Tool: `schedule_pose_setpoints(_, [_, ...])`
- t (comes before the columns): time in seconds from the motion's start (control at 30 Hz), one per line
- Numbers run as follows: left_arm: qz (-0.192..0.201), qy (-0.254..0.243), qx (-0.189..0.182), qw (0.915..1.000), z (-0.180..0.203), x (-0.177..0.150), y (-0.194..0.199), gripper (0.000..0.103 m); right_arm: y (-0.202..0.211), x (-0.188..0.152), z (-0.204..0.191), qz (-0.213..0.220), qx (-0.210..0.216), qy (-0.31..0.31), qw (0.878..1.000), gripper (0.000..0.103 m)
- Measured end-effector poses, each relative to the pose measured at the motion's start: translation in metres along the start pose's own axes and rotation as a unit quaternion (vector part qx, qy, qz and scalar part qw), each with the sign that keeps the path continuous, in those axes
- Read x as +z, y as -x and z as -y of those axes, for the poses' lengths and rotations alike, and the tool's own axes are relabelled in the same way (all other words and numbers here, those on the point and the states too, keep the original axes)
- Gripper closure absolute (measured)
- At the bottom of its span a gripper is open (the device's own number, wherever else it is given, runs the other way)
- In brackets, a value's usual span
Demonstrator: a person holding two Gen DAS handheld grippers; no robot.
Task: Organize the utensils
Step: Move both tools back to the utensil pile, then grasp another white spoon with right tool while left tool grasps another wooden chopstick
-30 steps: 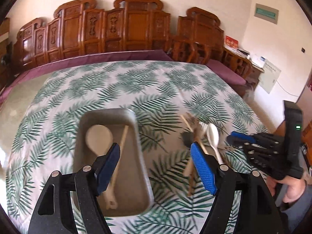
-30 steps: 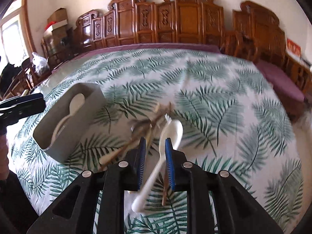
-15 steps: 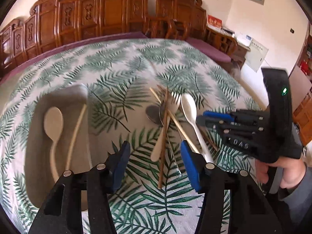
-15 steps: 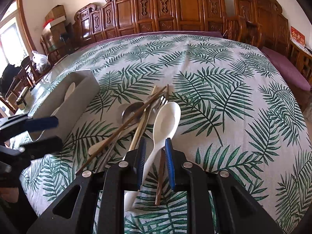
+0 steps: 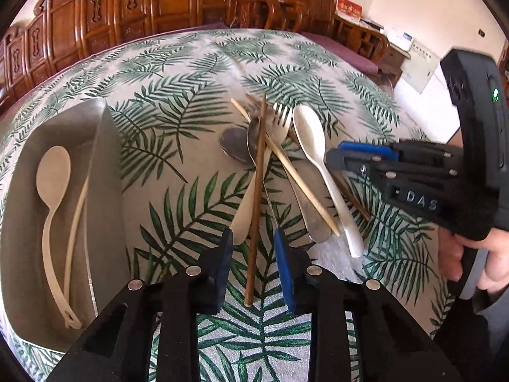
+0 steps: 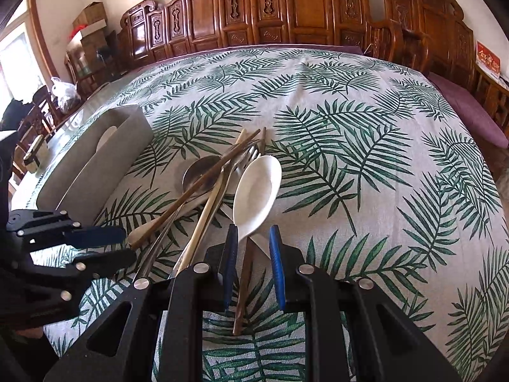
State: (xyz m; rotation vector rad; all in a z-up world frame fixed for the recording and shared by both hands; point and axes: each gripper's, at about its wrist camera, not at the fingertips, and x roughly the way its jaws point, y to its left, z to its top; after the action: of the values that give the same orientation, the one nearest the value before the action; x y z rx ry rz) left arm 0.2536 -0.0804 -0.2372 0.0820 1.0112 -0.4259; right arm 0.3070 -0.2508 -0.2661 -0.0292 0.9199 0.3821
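A heap of utensils lies on the leaf-print cloth: a brown chopstick (image 5: 259, 172), a pale chopstick (image 5: 296, 175), a fork (image 5: 281, 117), metal spoons (image 5: 233, 145) and a white spoon (image 5: 310, 133). My left gripper (image 5: 253, 235) hangs low over the heap. Its jaws are closing with the brown chopstick between them, and a gap still shows on both sides. My right gripper (image 6: 253, 230) stands narrowly open astride the white spoon's (image 6: 257, 187) handle and another brown chopstick (image 6: 243, 280). The grey tray (image 5: 106, 146) at left holds a beige spoon (image 5: 52, 172) and a thin pale stick (image 5: 76, 219).
Carved wooden chairs (image 6: 241, 9) line the table's far side. A hand (image 5: 467, 254) holds the right gripper (image 5: 332, 152) close by at the right of the heap. The left gripper (image 6: 128, 245) shows at the lower left of the right wrist view, near the tray (image 6: 105, 146).
My left gripper left the tray, swung right and down onto the heap, and its jaws narrowed around the brown chopstick. The right gripper sank slightly toward the white spoon, its gap unchanged.
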Motion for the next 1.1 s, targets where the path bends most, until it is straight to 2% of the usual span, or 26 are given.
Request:
schedule_pose_setpoints(0.13, [0.005,-0.005,0.008,0.9999,0.002,-0.001,0.000,0.079,0.000,0.000,-0.002,-0.001,0.004,0.003,1.000,0.081])
schedule_pose_setpoints(0.2, [0.006,-0.009,0.016,0.9998,0.003,-0.002,0.000,0.083,-0.001,0.000,-0.002,-0.003,0.003,0.004,1.000,0.081])
schedule_pose_setpoints(0.3, [0.003,-0.014,0.020,0.9997,0.003,-0.002,0.000,0.096,-0.002,-0.001,-0.003,-0.004,0.001,0.005,1.000,0.081])
schedule_pose_setpoints(0.47, [-0.015,-0.024,0.021,0.9994,0.004,-0.006,-0.004,0.096,-0.004,-0.002,-0.004,-0.006,-0.003,0.006,1.000,0.081])
schedule_pose_setpoints(0.77, [-0.011,-0.014,0.014,0.9997,0.001,-0.004,-0.007,0.099,-0.006,-0.003,-0.004,-0.008,-0.001,0.005,1.000,0.081])
schedule_pose_setpoints(1.1, [0.028,-0.004,0.020,0.9994,-0.003,0.004,0.018,0.099,-0.011,-0.001,-0.011,-0.006,-0.005,0.008,1.000,0.081])
